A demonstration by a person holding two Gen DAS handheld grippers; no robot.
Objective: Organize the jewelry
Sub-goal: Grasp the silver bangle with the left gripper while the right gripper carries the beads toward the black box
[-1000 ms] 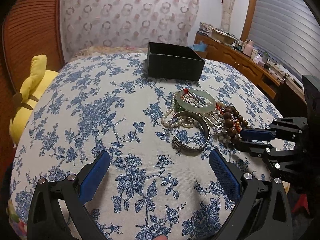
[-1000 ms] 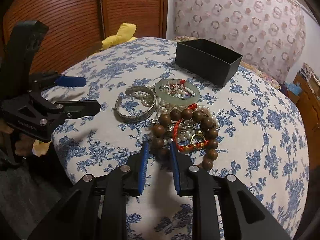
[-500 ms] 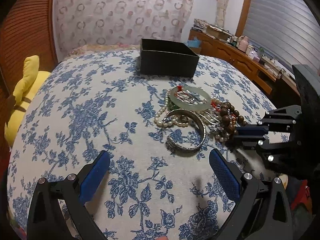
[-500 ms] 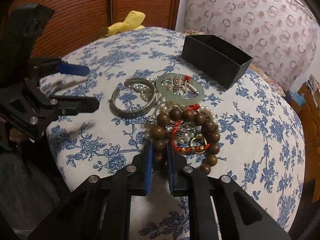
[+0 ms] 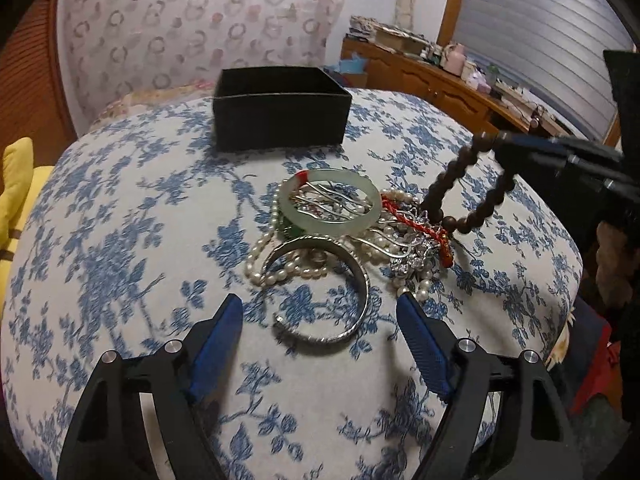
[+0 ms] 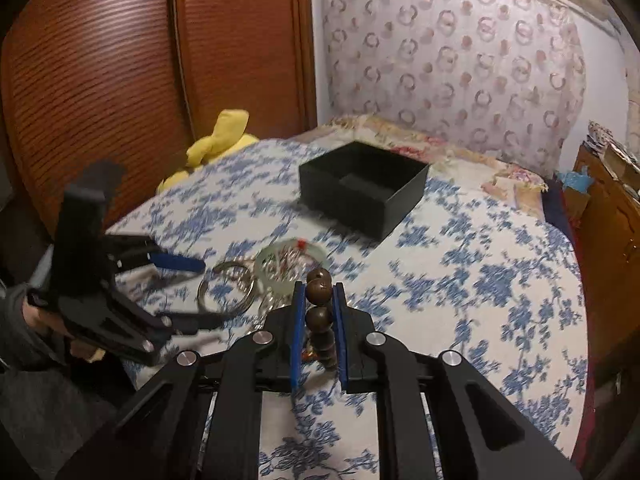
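Observation:
A heap of jewelry lies on the blue-flowered bedspread [image 5: 120, 240]: a pale jade bangle [image 5: 330, 204], pearl strands [image 5: 276, 256], a red cord [image 5: 416, 220] and a silver cuff bangle [image 5: 320, 292]. My left gripper [image 5: 320, 320] is open and its jaws are closing, with the silver bangle between the fingers but untouched. My right gripper [image 6: 319, 286] is shut on a brown wooden bead bracelet [image 6: 319, 318]. In the left wrist view that bracelet [image 5: 464, 184] hangs in the air above the heap's right side. An open black box [image 5: 280, 116] stands behind the heap.
A yellow plush toy [image 6: 218, 144] lies at the bed's left edge, in front of a brown slatted wardrobe [image 6: 120, 80]. A cluttered wooden dresser [image 5: 440, 80] runs along the right. The bedspread drops off close to the heap on the near and right sides.
The right gripper has shut on the brown bead bracelet and lifted it off the heap. The left gripper has moved forward to the silver bangle and its fingers have narrowed.

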